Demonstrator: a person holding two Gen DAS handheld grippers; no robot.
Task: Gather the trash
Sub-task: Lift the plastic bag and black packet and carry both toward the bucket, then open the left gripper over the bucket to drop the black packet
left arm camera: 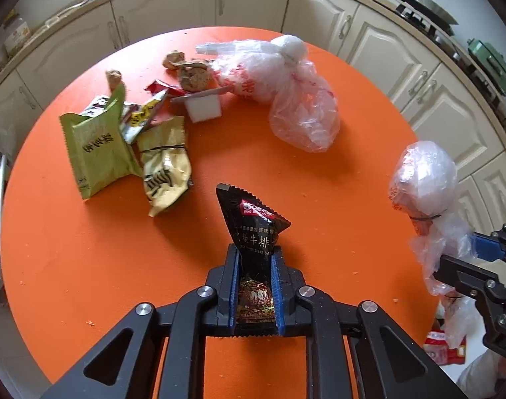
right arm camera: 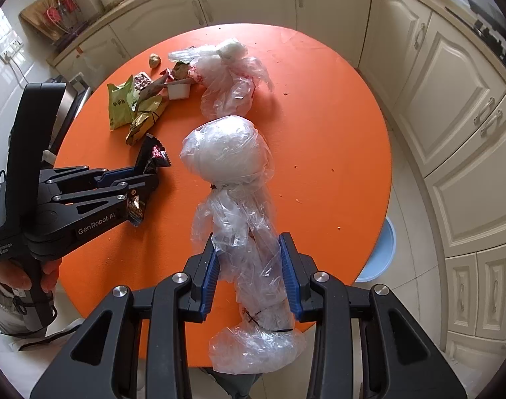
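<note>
My left gripper (left arm camera: 255,254) is shut on a black sauce packet (left arm camera: 253,219) and holds it just above the orange round table (left arm camera: 86,249); the same gripper (right arm camera: 150,179) and black packet (right arm camera: 154,158) show at the left of the right wrist view. My right gripper (right arm camera: 249,249) is shut on a bundle of clear plastic bags (right arm camera: 226,156) tied with thin bands, also visible as the clear bundle (left arm camera: 422,179) at the right of the left view. Across the table lie a green wrapper (left arm camera: 93,146), a yellow wrapper (left arm camera: 164,173), a white cup (left arm camera: 204,106) and a loose plastic bag (left arm camera: 286,89).
Cream cabinets (right arm camera: 452,106) curve around the table's far and right sides. A light blue basin (right arm camera: 380,252) sits on the floor by the table's right edge. Crumbs and brown food scraps (left arm camera: 193,73) lie near the pile. A hand (right arm camera: 37,276) grips the left handle.
</note>
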